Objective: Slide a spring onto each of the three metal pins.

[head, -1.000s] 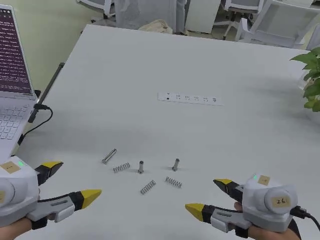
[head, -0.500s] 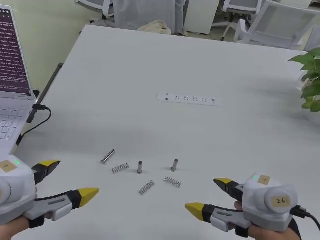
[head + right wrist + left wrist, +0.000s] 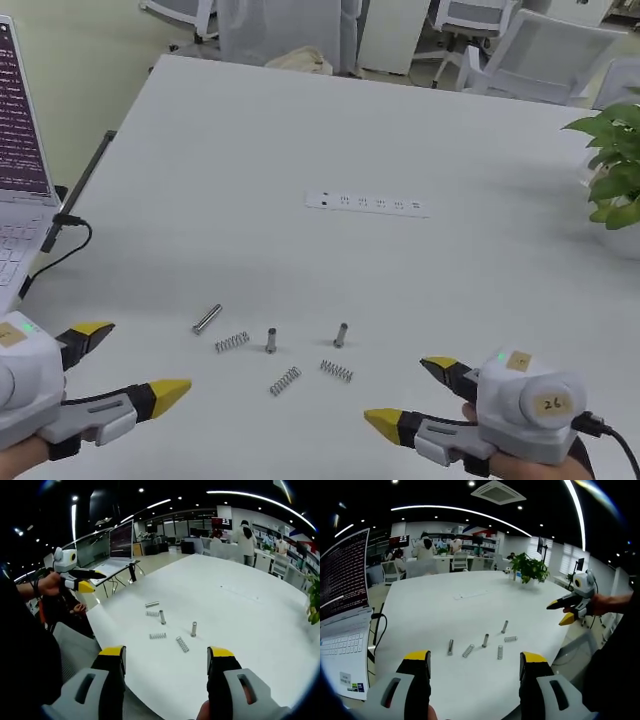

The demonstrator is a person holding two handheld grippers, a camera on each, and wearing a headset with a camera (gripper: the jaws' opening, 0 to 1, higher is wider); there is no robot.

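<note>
Jaws on both tongs are gaping wide, gripping nothing: left gripper & right gripper are hovering over near edge of white table. Betw. them, flat-lying silver metal pin is resting left of middle upright silver pin & right upright silver pin. Left coiled wire spring, front coiled wire spring & right coiled wire spring are lying loose nr the pins.

An open laptop sits at the left edge of the white tabletop. A power strip lies mid-tabletop, and a leafy plant stands far right.
</note>
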